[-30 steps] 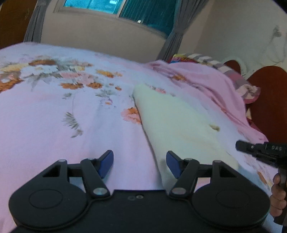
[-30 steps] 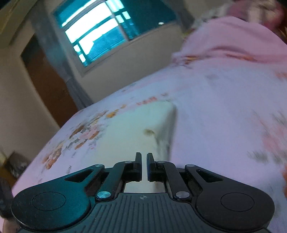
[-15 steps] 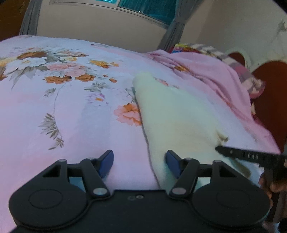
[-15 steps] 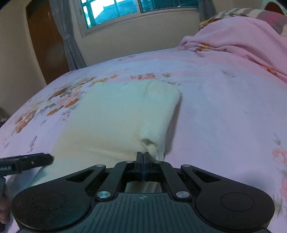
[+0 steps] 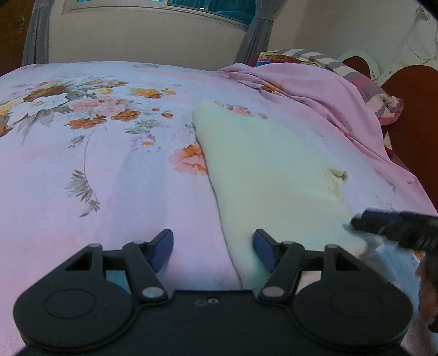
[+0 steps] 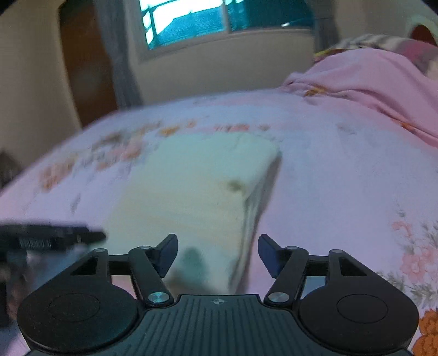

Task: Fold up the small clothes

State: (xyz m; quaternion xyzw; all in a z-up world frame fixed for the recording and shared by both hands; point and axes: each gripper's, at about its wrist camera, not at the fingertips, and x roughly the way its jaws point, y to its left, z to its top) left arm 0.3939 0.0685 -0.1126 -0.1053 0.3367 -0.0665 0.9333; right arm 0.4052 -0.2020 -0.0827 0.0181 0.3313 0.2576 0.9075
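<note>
A folded cream-white garment [image 5: 262, 175] lies flat on the pink floral bedsheet [image 5: 109, 178]. My left gripper [image 5: 213, 250] is open and empty, low over the sheet, with the garment's near left edge between its jaws. My right gripper [image 6: 217, 253] is open and empty over the garment's near right corner [image 6: 197, 197]. The right gripper also shows at the right edge of the left wrist view [image 5: 394, 227], and the left gripper at the left edge of the right wrist view [image 6: 52, 237]. The right wrist view is blurred.
A bunched pink quilt [image 5: 309, 87] and a striped pillow [image 5: 356, 71] lie at the bed's far right. A dark wooden headboard [image 5: 413, 109] stands on the right. A wall with a window [image 6: 189, 22] and grey curtains is beyond the bed.
My right gripper was shut at the garment's near edge half a second ago and is now open. The left gripper has tilted down slightly and stays open.
</note>
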